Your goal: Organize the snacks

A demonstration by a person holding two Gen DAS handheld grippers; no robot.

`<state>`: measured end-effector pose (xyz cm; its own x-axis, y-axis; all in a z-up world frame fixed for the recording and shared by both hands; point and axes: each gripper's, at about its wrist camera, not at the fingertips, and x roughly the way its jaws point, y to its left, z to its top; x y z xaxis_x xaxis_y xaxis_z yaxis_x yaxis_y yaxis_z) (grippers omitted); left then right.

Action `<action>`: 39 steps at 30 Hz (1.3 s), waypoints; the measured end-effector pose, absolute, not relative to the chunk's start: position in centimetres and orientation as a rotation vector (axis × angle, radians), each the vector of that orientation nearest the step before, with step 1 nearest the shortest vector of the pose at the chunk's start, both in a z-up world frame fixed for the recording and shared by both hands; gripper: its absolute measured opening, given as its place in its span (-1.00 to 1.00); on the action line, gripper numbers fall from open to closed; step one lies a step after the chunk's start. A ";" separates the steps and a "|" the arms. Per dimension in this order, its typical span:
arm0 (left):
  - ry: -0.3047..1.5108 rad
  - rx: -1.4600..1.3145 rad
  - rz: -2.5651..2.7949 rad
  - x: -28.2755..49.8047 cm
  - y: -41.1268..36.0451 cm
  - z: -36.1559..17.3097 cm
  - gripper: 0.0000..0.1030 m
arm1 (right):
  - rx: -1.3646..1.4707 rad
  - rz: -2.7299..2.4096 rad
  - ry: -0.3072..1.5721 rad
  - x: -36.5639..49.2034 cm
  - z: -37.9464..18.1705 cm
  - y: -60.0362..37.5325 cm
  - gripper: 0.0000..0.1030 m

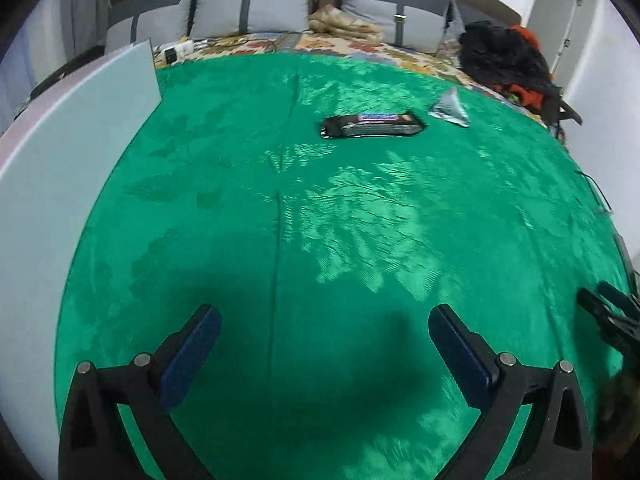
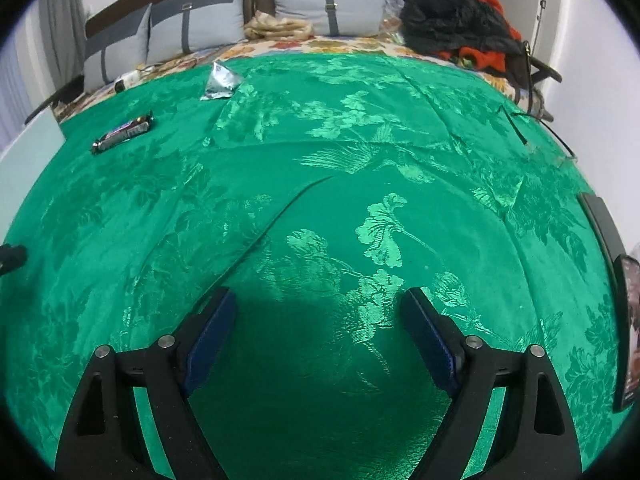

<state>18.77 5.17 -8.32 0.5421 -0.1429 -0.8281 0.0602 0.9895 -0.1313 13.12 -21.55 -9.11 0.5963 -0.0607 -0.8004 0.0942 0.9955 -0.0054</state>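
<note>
Two snacks — candy bar [image 1: 372,125], foil packet [image 1: 449,110] — well beyond wide, empty left gripper [image 1: 324,322].

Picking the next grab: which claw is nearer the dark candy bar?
Left. The candy bar lies straight ahead of the open left claw, across bare green cloth. From the open right claw it sits far off to the upper left.
</note>
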 end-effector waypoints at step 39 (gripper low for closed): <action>0.948 0.027 -0.087 18.5 5.1 -9.6 1.00 | 0.066 -0.098 0.934 13.0 -9.1 -22.0 0.78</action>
